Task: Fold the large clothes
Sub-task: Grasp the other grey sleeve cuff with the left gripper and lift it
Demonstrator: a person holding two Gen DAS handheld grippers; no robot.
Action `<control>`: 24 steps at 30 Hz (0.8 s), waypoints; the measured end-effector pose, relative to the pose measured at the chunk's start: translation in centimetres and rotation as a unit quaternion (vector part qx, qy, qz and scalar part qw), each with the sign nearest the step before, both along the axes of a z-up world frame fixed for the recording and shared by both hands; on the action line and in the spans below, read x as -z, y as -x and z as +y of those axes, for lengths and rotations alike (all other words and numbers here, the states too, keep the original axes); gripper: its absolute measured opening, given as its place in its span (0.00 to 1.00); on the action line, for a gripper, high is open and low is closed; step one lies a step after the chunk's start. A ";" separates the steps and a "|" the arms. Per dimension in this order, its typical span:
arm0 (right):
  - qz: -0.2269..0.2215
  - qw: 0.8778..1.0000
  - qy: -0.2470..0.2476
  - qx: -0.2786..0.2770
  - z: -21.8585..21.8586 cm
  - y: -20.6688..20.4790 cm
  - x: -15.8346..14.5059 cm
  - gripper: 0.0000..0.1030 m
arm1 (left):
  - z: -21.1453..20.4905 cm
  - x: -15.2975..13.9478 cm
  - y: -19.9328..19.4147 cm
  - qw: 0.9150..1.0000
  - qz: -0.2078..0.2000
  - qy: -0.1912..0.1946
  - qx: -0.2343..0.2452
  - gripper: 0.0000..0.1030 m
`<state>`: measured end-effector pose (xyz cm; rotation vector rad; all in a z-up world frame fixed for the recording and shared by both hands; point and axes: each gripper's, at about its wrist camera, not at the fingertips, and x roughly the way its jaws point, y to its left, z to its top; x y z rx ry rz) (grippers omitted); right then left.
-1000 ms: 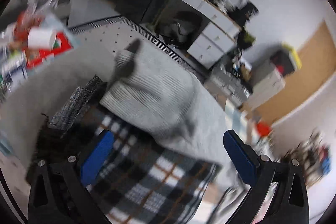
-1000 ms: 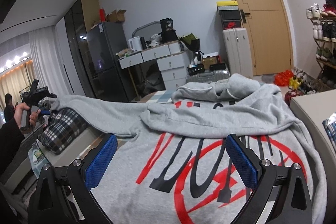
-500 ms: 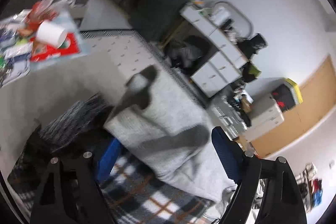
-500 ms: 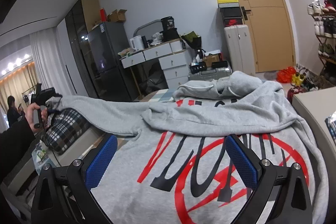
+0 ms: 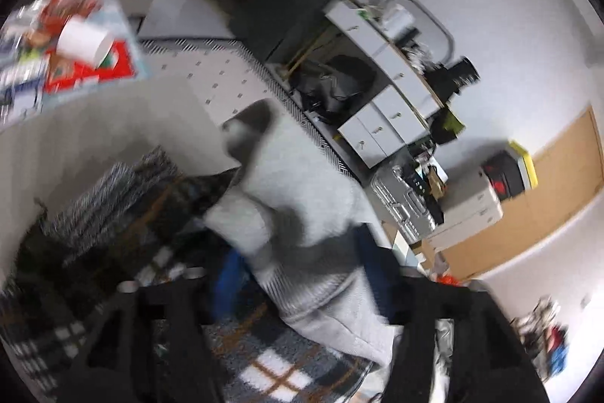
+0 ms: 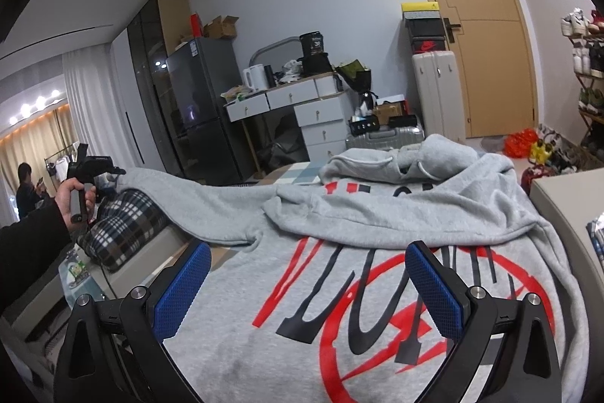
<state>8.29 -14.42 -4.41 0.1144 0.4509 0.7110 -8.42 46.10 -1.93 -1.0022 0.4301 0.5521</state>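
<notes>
One grey cotton hoodie with a red-and-black print lay unfolded before you; your left gripper was closing around its ribbed sleeve cuff, your right gripper hovered spread, empty.

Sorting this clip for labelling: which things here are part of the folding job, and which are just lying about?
In the job:
- grey sweatshirt, sleeve between the closing left gripper
- right gripper, open over the print

Lying about:
- plaid blanket
- white drawers
- suitcase
- shoe rack
- fridge
</notes>
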 end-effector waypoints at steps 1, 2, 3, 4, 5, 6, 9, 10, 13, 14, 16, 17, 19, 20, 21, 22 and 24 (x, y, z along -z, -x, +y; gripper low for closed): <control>0.001 1.000 0.000 0.000 0.0 0.0 0.0 1.00 | 0.2 0.1 -0.4 1.000 -0.010 0.014 -0.004 0.66; 0.002 1.000 0.000 0.001 0.0 -0.1 0.1 1.00 | 0.4 0.4 -0.5 1.000 -0.013 0.025 -0.004 0.66; 0.003 1.000 0.000 0.001 0.0 -0.1 0.1 1.00 | 0.4 0.3 -0.6 1.000 -0.012 0.027 -0.005 0.66; 0.003 1.000 0.000 0.001 0.0 -0.1 0.1 1.00 | 0.4 0.3 -0.8 1.000 -0.010 0.024 -0.005 0.66; 0.002 1.000 0.001 0.001 0.0 -0.1 0.1 1.00 | 0.4 0.1 -1.1 1.000 -0.011 0.016 -0.001 0.66; 0.002 1.000 0.001 0.001 0.0 -0.1 0.1 1.00 | 0.3 -0.2 -1.4 1.000 -0.006 0.001 0.004 0.65; 0.002 1.000 0.002 0.001 0.0 -0.2 0.2 1.00 | 0.2 -0.2 -1.6 1.000 0.014 -0.024 0.012 0.40; 0.001 1.000 0.002 0.002 0.0 -0.2 0.2 1.00 | 0.1 -0.2 -1.3 1.000 0.005 -0.019 0.016 0.29; 0.002 1.000 0.002 0.001 0.1 -0.2 0.2 1.00 | -0.8 -1.0 -1.0 0.999 0.004 -0.035 0.019 0.20; 0.003 1.000 0.002 0.001 0.0 -0.2 0.2 1.00 | -1.1 -1.5 -1.0 0.999 0.008 -0.046 0.020 0.19; 0.006 1.000 0.000 0.001 0.0 -0.3 0.2 1.00 | -2.2 -2.9 -1.3 0.997 0.022 -0.077 0.020 0.18; 0.007 1.000 -0.001 0.000 0.0 -0.3 0.2 1.00 | -2.3 -3.3 -1.5 0.996 0.028 -0.085 0.020 0.18; 0.007 1.000 -0.004 -0.002 -0.1 -0.2 0.1 1.00 | -2.8 -4.3 -1.9 0.995 0.030 -0.093 0.022 0.17; 0.004 1.000 -0.005 -0.003 -0.1 0.0 -0.1 1.00 | -3.0 -5.0 -2.1 0.995 0.026 -0.097 0.024 0.17; 0.002 1.000 -0.006 -0.003 -0.2 0.1 -0.2 1.00 | -3.5 -5.8 -2.3 0.994 0.024 -0.102 0.025 0.17; 0.000 1.000 -0.008 -0.003 -0.2 0.1 -0.3 1.00 | -3.5 -6.2 -2.4 0.994 0.023 -0.104 0.027 0.17; -0.002 1.000 -0.011 -0.002 -0.4 0.3 -0.5 1.00 | -4.4 -7.8 -3.1 0.993 0.015 -0.107 0.037 0.16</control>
